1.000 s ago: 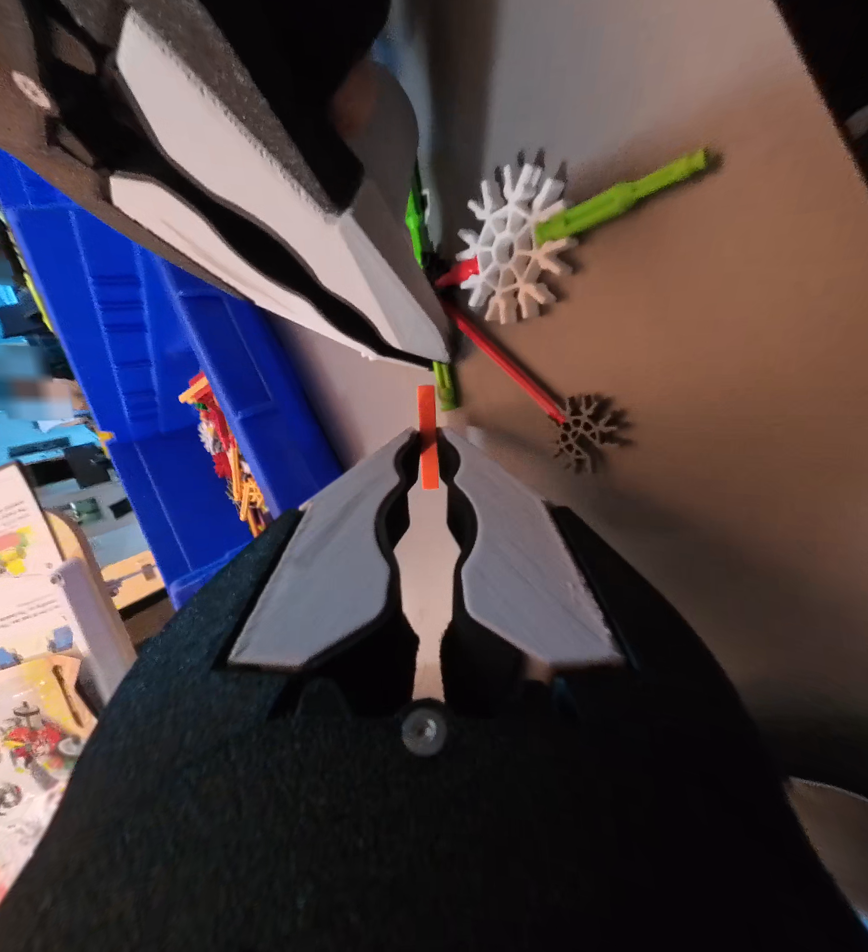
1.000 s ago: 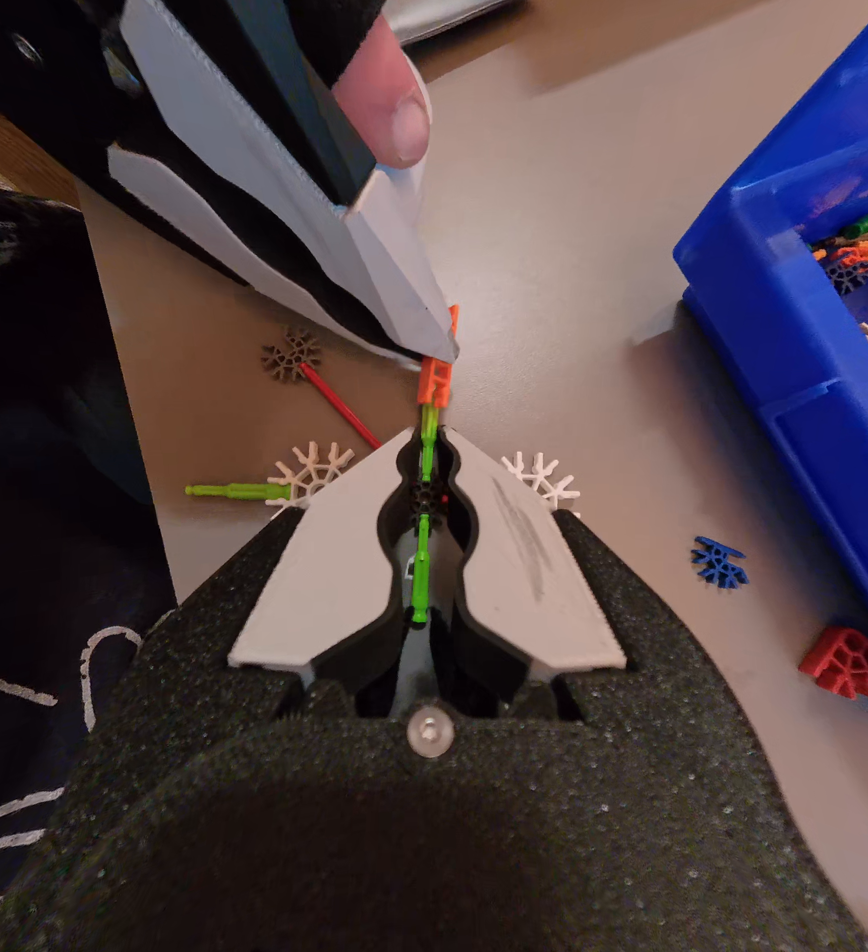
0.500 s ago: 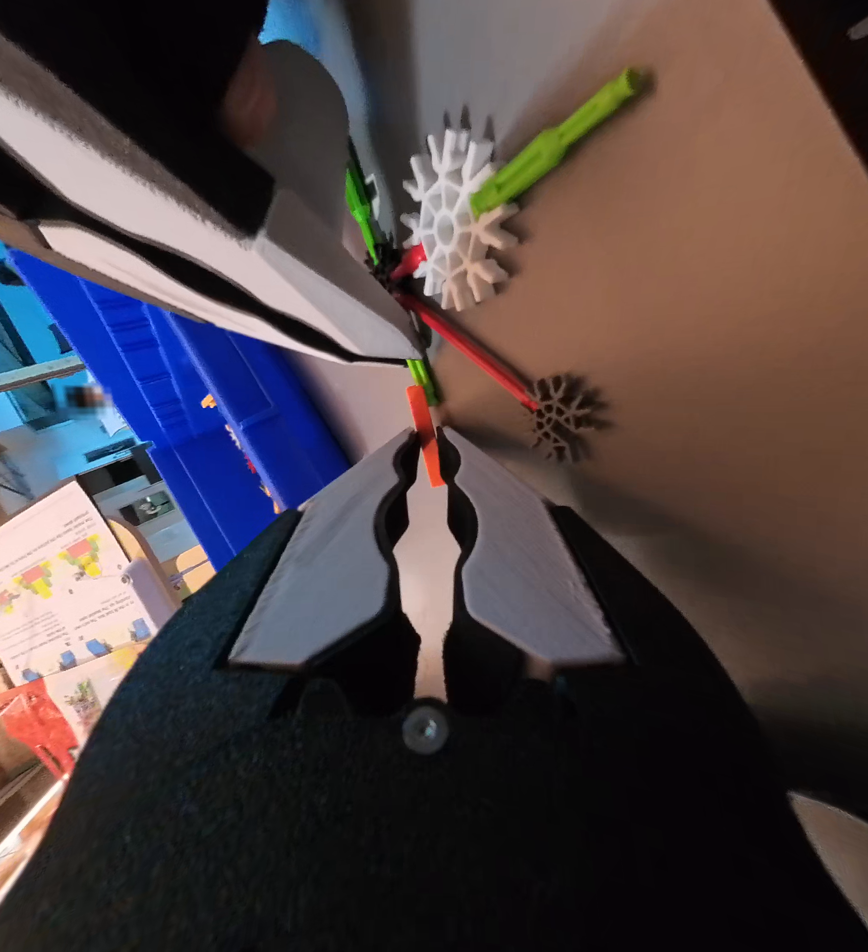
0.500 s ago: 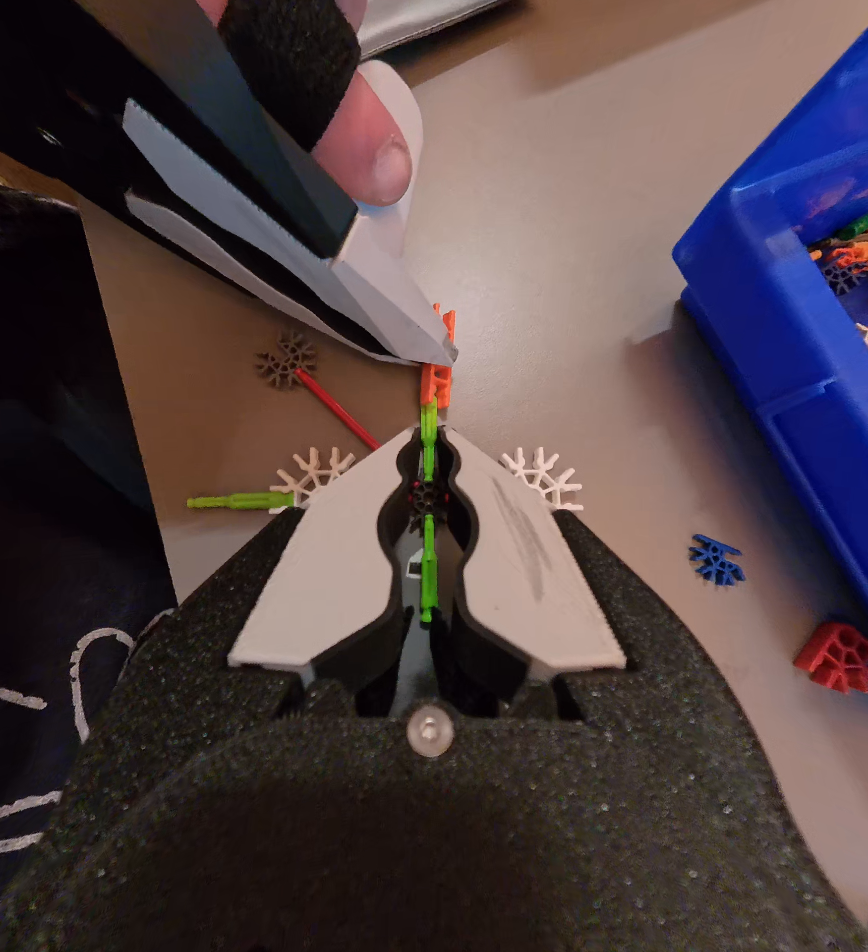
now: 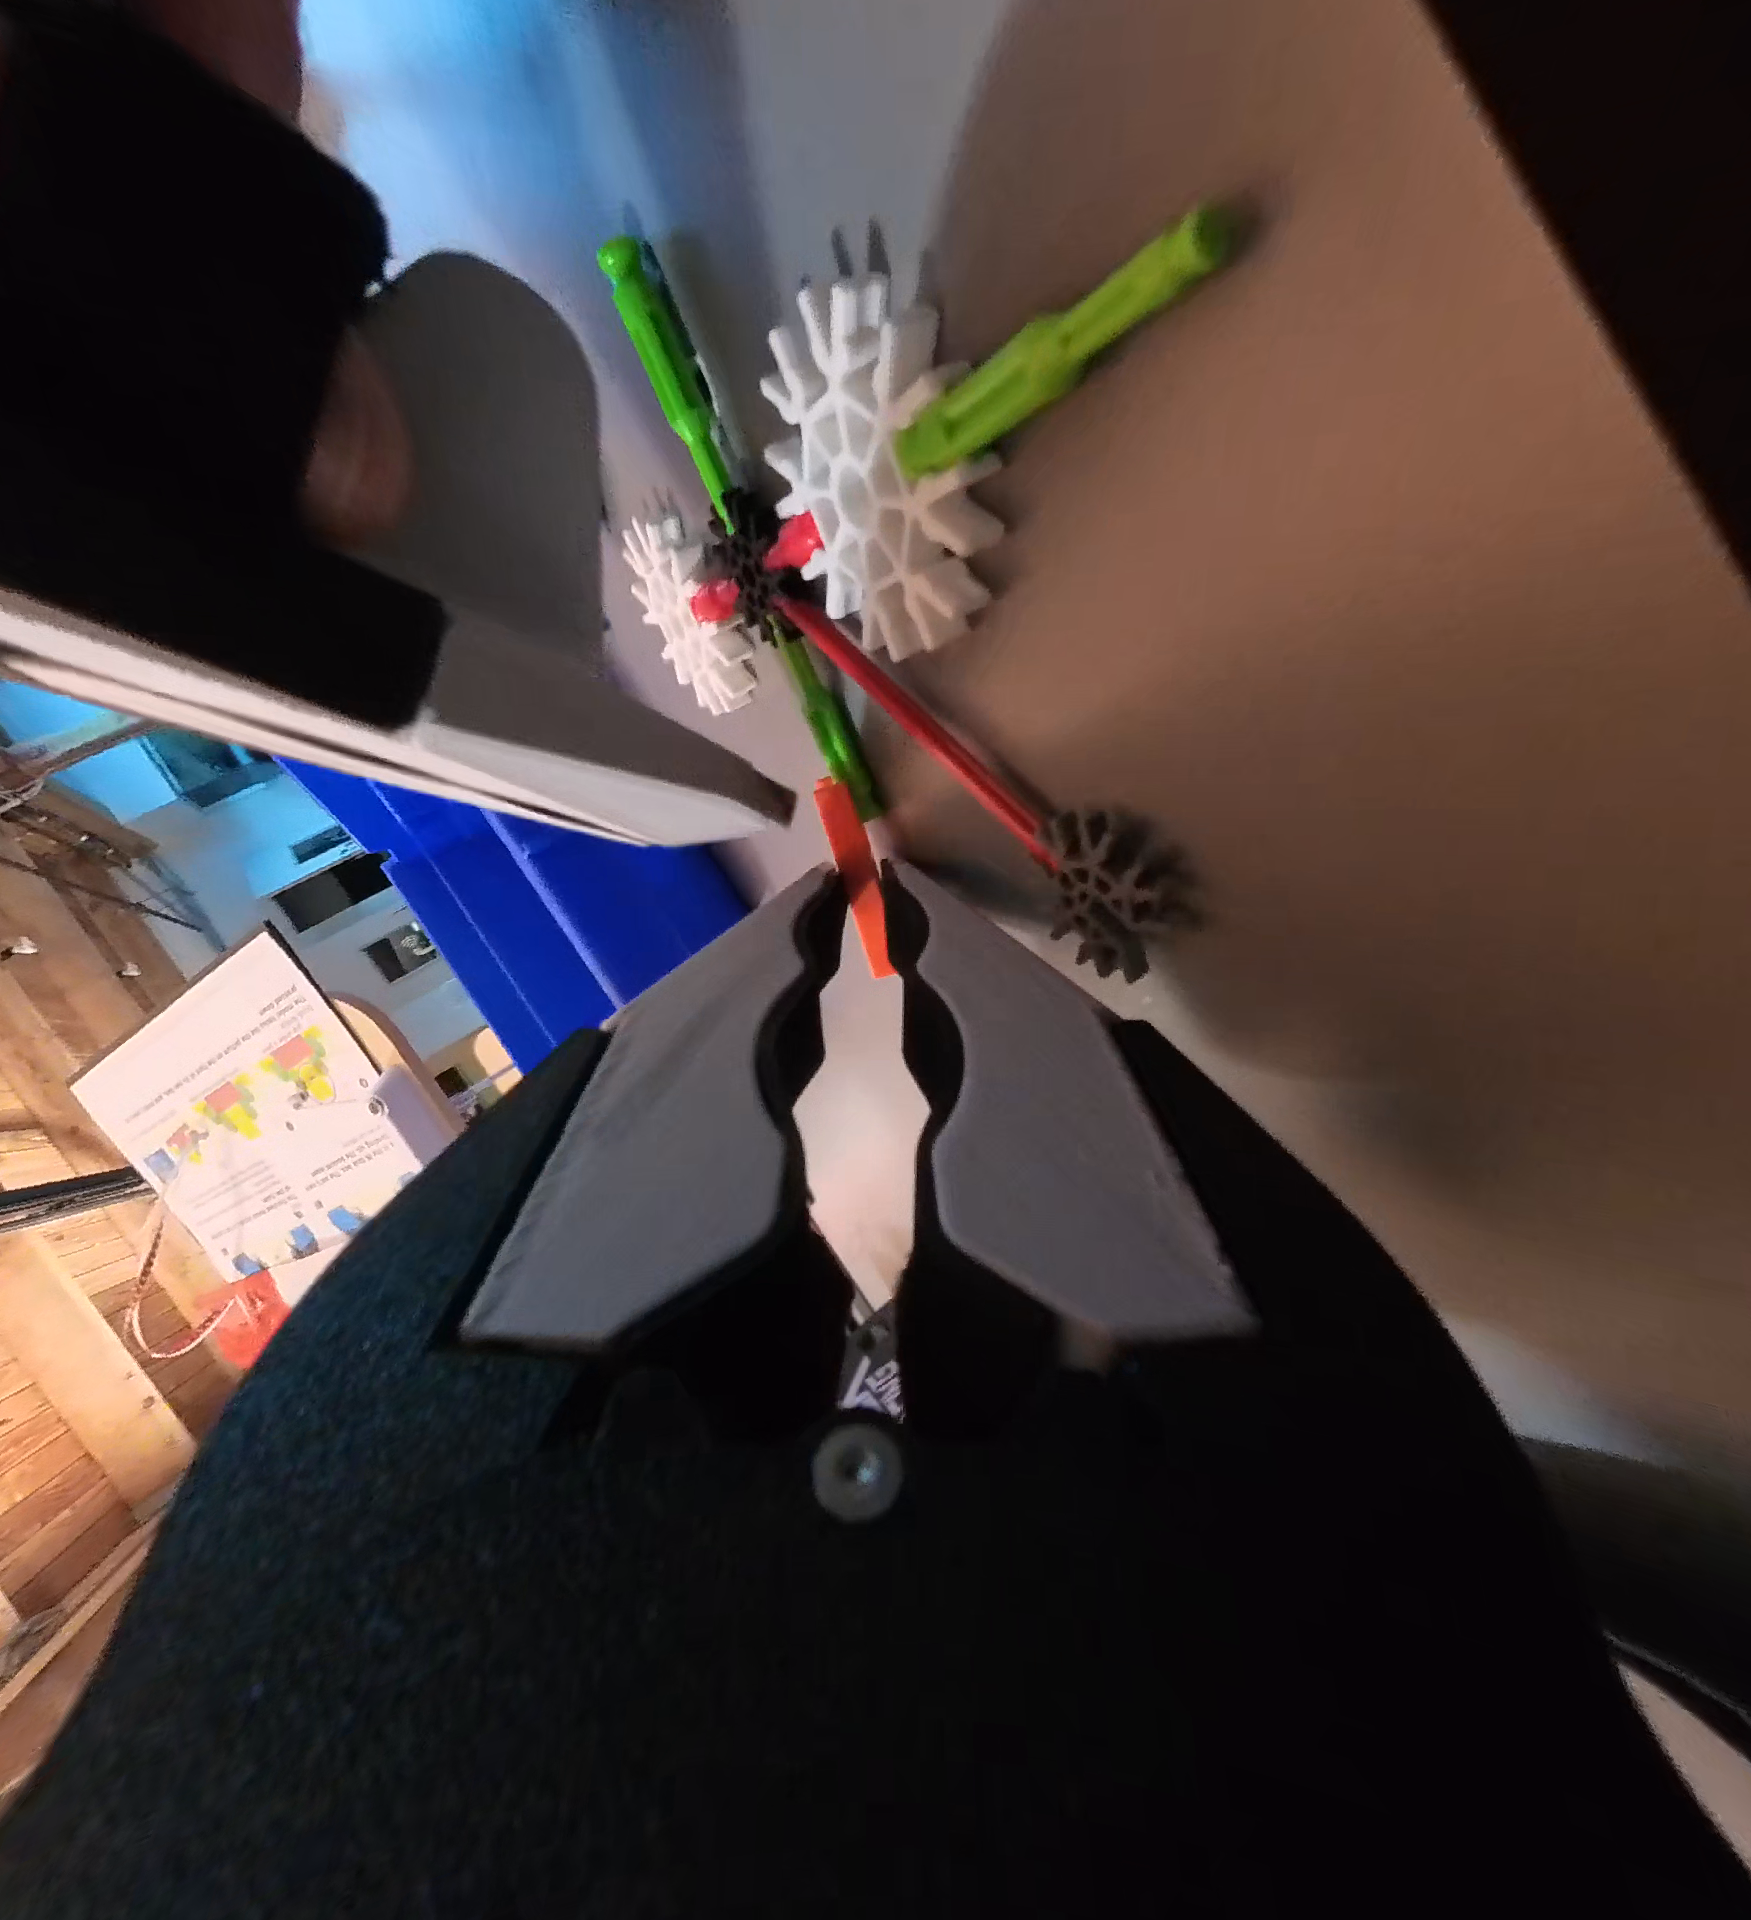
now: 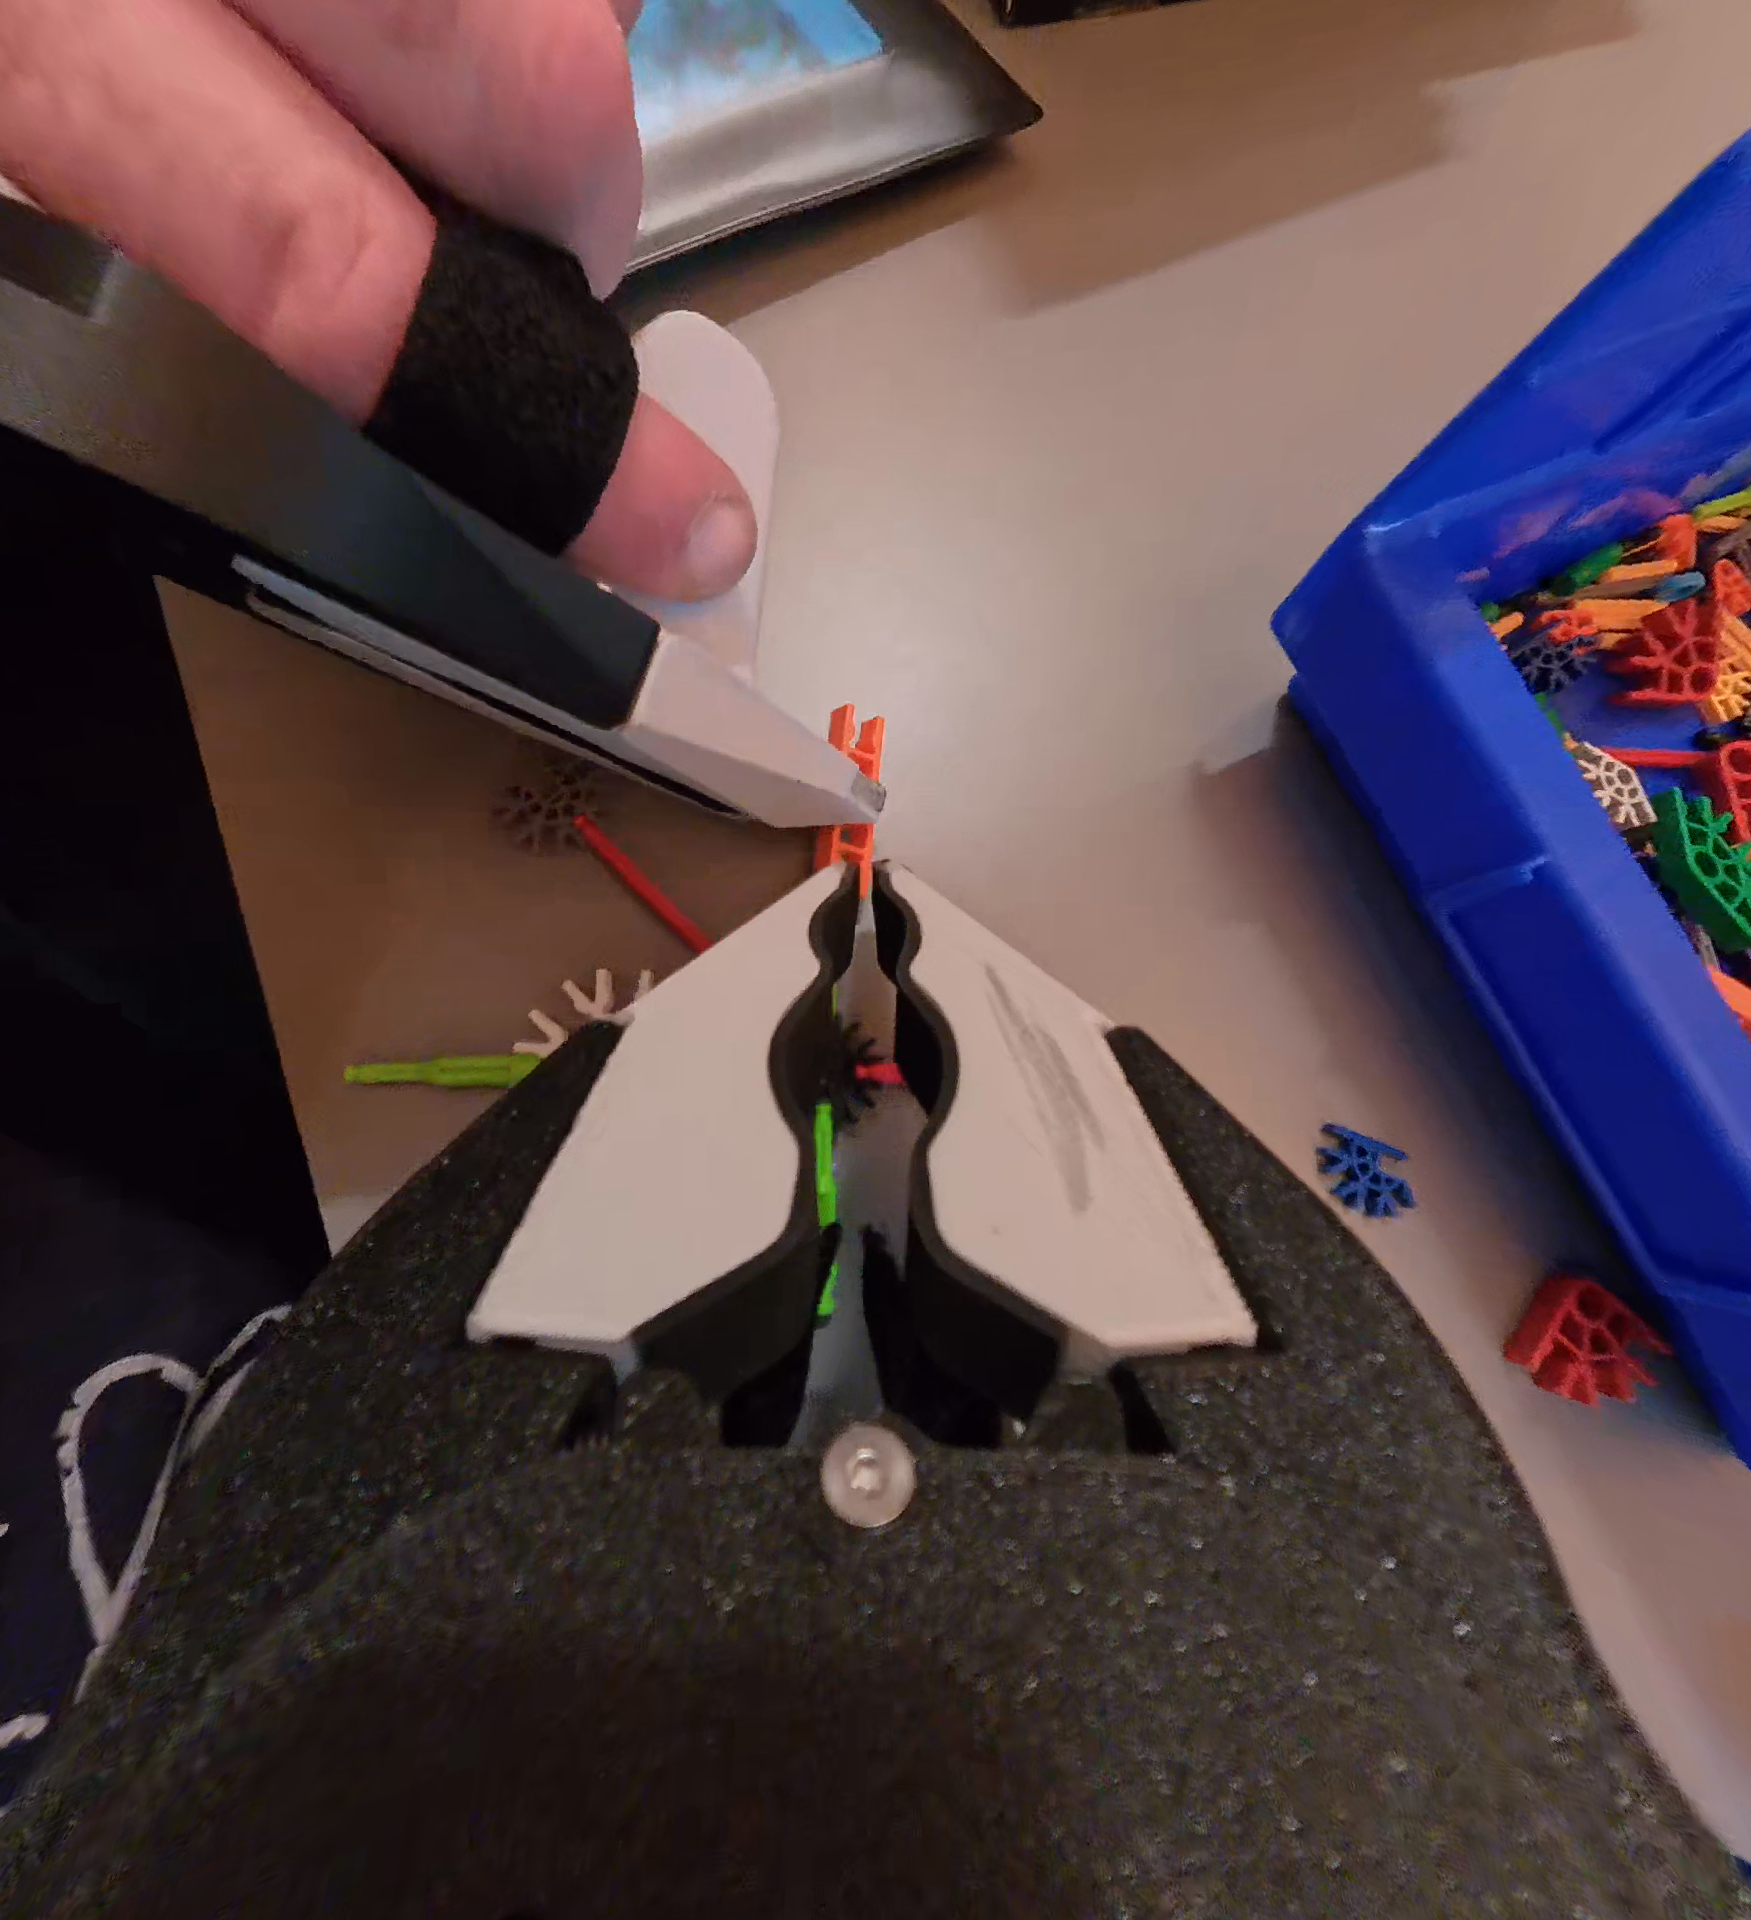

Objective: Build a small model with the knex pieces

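Note:
My left gripper [image 5: 858, 883] is shut on an orange connector [image 5: 845, 831]. A green rod [image 5: 829, 727] runs from that connector to a black hub [image 5: 746, 566], which carries a second green rod and short red stubs. My right gripper [image 6: 863, 883] is shut, its tips against the lower end of the orange connector [image 6: 855, 743]. I cannot tell whether it pinches the connector. The black hub [image 6: 845, 1070] shows through the gap between its fingers. In the left wrist view the right gripper [image 5: 777, 808] lies beside the green rod, not around it. The left gripper [image 6: 866, 800] tip also shows in the right wrist view.
On the tan table lie a brown connector [image 6: 549, 805] with a red rod, a white connector [image 6: 590, 1003] with a green rod, a blue connector [image 6: 1364, 1169] and a red connector [image 6: 1583, 1335]. A blue bin [image 6: 1473, 831] of parts stands at the right. The table edge runs along the left. Both grippers' tips are close together, under 4 cm apart.
The right gripper's tips have moved along the green rod up to the orange connector. The left gripper has swung round, so the hub and rods now show fully in its view.

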Demonstrator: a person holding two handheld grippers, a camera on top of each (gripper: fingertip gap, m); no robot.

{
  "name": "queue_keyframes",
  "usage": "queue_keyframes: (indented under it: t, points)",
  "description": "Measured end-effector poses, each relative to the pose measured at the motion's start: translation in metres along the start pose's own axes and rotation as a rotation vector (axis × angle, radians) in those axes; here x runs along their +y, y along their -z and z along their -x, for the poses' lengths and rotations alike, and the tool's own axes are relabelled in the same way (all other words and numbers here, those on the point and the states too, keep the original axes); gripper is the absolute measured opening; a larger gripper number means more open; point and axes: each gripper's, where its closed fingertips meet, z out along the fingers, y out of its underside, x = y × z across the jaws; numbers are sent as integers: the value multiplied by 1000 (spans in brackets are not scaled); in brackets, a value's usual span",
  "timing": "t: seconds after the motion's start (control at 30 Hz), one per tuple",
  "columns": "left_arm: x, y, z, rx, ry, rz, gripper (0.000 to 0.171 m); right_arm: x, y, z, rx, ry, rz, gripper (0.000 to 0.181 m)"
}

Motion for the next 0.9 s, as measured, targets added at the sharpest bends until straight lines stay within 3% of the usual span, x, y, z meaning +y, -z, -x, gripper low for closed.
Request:
queue_keyframes:
  t: [0.5,0.77,0.9]
  points:
    - [0,2,0,-33,25,57,6,4,-8,2,72,99,29,0]
    - [7,13,-5,64,251,17,20,9,-11,2,94,158,58,0]
    - [4,17,-9,104,314,-18,18,9,-11,2,74,146,52,0]
